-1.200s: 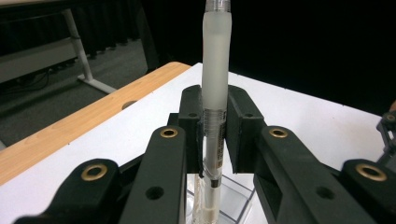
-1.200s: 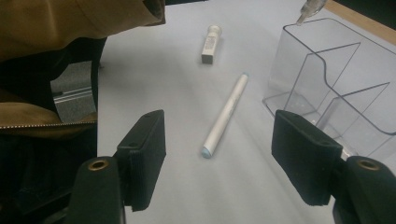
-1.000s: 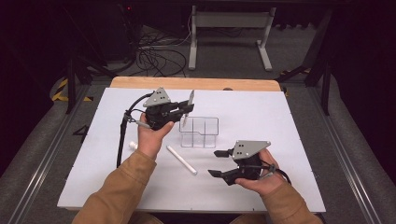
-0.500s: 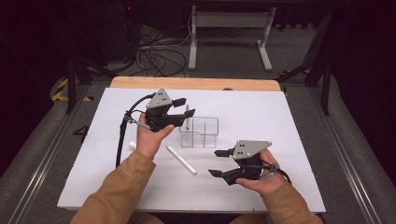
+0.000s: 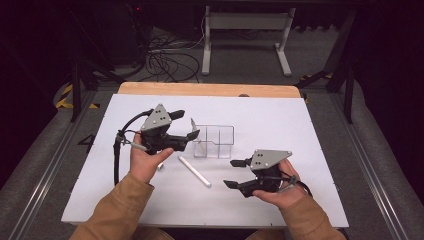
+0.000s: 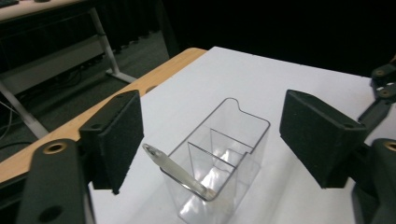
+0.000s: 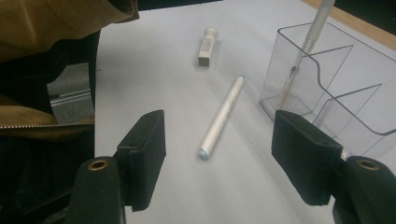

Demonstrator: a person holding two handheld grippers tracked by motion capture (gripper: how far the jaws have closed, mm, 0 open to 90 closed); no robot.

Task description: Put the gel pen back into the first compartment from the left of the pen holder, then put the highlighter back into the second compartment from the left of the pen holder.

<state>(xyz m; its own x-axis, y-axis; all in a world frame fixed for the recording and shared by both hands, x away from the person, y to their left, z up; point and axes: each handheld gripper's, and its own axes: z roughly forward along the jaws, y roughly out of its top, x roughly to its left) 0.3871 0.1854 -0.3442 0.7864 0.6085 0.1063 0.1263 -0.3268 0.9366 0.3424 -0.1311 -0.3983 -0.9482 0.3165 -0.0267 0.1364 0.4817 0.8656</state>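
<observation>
The left gripper [image 5: 192,126] hangs just left of the clear plastic divided organiser [image 5: 220,142], its jaws having just been opening and now released from the slim silver pen [image 6: 175,170], which leans in the organiser's near compartment. A white marker [image 5: 195,171] lies on the white table [image 5: 300,125]. The right gripper [image 5: 231,174] is spread and empty.

The clear, glossy plastic organiser box [image 6: 219,163] gleams with reflections, and a slim, shiny metal pen [image 6: 175,170] leans in it. The smooth white plastic marker [image 7: 220,117] lies on a matt white table sheet [image 5: 300,125] edged by pale, smooth wood [image 5: 210,89]. The black jaw pads [image 7: 147,151] look matt and foamy.
</observation>
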